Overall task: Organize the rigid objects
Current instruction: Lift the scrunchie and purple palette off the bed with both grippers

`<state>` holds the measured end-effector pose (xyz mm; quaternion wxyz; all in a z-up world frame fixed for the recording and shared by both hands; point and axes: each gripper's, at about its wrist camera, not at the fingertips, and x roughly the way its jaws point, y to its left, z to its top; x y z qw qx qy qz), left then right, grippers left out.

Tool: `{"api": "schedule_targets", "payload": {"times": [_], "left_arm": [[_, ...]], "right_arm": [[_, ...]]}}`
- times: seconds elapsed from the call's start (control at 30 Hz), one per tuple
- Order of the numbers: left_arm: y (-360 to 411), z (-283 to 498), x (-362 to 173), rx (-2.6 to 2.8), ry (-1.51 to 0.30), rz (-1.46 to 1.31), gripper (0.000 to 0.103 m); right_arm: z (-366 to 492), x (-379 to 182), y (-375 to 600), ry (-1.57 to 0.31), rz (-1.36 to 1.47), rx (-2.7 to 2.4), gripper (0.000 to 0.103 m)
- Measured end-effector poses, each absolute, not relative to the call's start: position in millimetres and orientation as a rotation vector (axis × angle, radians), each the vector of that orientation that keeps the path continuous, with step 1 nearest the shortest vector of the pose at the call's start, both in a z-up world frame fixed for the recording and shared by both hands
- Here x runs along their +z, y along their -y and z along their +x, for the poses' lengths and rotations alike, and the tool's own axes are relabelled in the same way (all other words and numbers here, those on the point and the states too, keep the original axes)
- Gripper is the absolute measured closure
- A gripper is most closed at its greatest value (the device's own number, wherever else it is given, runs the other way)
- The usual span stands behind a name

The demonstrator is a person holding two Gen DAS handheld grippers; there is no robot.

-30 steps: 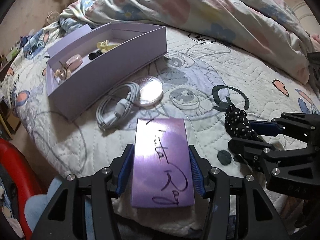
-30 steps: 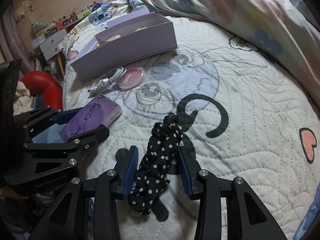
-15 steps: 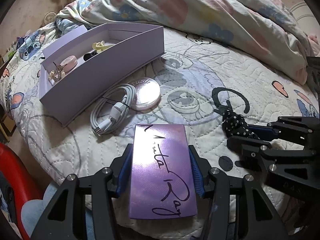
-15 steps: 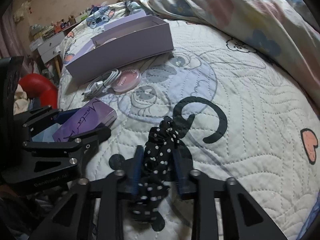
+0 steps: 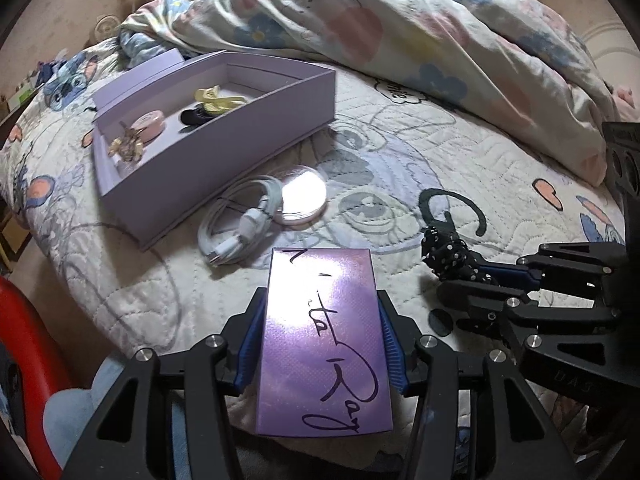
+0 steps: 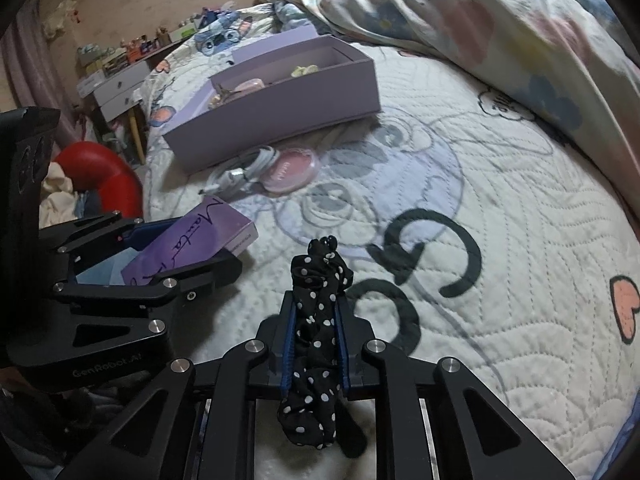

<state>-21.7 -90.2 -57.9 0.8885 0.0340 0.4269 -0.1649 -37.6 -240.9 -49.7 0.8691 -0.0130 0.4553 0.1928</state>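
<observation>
My left gripper (image 5: 320,312) is shut on a small purple box with black handwriting (image 5: 324,340), held just above the quilt; it also shows in the right wrist view (image 6: 188,248). My right gripper (image 6: 316,312) is shut on a black polka-dot scrunchie (image 6: 316,320), lifted off the bed; the scrunchie also shows in the left wrist view (image 5: 448,252). An open lilac tray box (image 5: 224,160) lies further back, holding a yellow hair clip (image 5: 216,98), a pink round case (image 5: 150,124) and a small gold piece (image 5: 128,146).
A coiled white cable (image 5: 240,224) and a round pink compact (image 5: 304,194) lie on the quilt in front of the tray box. A bunched floral duvet (image 5: 400,28) fills the back. A red object (image 6: 100,176) and a dresser (image 6: 116,84) stand beside the bed.
My right gripper has closed on the scrunchie and raised it off the quilt. My left gripper has lifted slightly with the purple box still in it.
</observation>
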Motion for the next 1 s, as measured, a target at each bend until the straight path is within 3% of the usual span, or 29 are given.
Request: {"api": "schedule_targets", "payload": {"times": [1.0], "left_arm": [[26,-78,-22,-0.159,-0.817,-0.022,0.052]], "right_arm": [[-73,-16,176,-0.853,-0.087,0.643,0.086]]}}
